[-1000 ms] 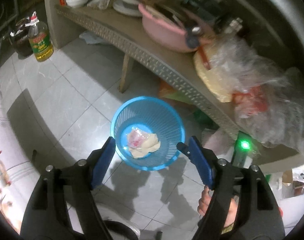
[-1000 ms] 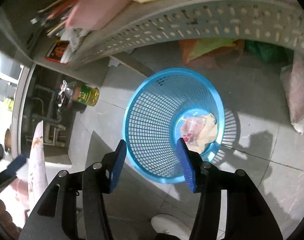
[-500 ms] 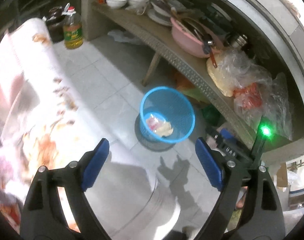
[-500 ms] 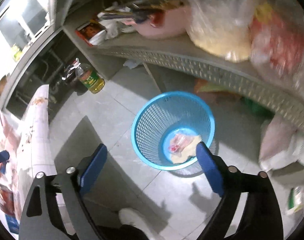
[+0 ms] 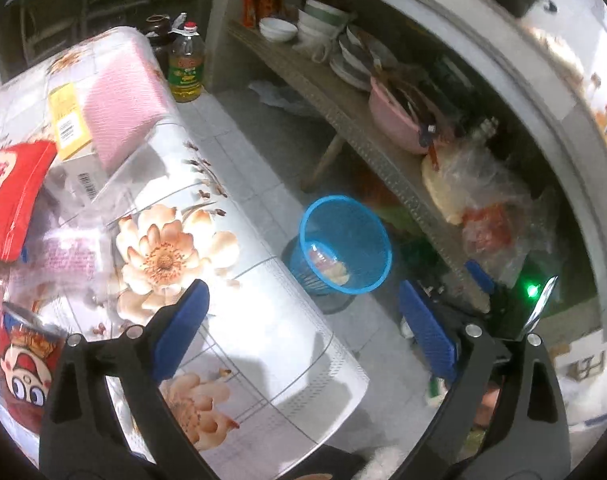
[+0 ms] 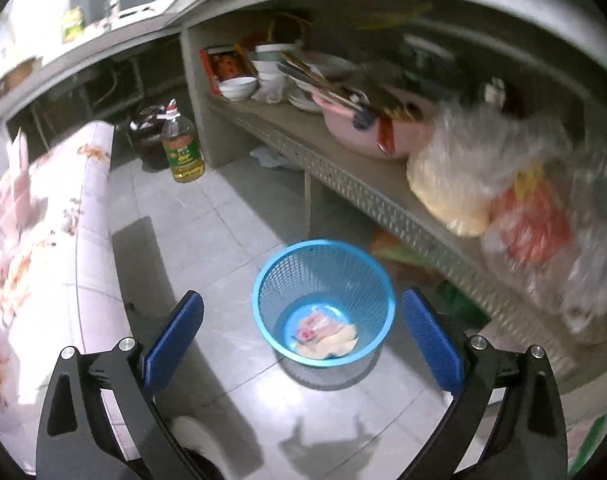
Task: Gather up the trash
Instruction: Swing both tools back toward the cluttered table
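Observation:
A blue mesh trash basket (image 5: pixel 345 244) (image 6: pixel 323 304) stands on the tiled floor beside a low shelf, with crumpled wrappers (image 6: pixel 325 334) lying in its bottom. My left gripper (image 5: pixel 303 332) is open and empty, high above the edge of a floral-cloth table (image 5: pixel 223 280). On that table lie a red snack packet (image 5: pixel 11 196), a pink pack (image 5: pixel 119 108), a yellow-labelled box (image 5: pixel 69 120) and a red cartoon can (image 5: pixel 23 364). My right gripper (image 6: pixel 301 344) is open and empty above the floor, with the basket between its fingers in view.
A low shelf (image 6: pixel 343 176) holds bowls, plates, a pink basin (image 6: pixel 367 136) and plastic bags (image 6: pixel 503 192). An oil bottle (image 6: pixel 182 148) stands on the floor by a dark pot. The table edge (image 6: pixel 95 240) runs along the left. A white shoe (image 6: pixel 195 444) shows below.
Both grippers have risen and pulled back from the basket, and both have opened wider. The left view has swung over the table, so the packets and can have come into view.

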Demonstrator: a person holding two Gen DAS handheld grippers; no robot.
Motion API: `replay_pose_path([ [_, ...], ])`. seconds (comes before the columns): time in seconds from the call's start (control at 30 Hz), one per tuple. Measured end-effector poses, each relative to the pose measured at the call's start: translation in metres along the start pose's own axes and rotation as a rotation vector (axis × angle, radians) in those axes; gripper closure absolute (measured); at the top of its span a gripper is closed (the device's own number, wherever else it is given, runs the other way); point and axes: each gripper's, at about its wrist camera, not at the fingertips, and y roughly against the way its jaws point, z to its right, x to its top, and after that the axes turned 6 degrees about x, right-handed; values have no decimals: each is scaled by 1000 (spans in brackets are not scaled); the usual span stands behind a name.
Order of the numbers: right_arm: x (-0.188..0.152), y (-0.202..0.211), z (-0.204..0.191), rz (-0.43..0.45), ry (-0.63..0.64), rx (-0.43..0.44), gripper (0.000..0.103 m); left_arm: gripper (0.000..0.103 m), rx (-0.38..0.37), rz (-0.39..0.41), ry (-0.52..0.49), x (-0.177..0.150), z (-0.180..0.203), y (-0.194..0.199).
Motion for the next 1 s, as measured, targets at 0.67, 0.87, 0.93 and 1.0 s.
replay_pose_path([
  [0.67,13,66,-81,170,142,306,7,9,-36,284,86,-28,-77,85],
  [0.87,19,61,-99,100,96,434,7,9,113,327,77,-52,-105,103],
  [0.93,21,58,-107,69,103,477,7,9,135,336,71,-60,-115,108],
  [1.0,24,57,-120,34,117,536,7,9,166,344,57,-70,-123,111],
])
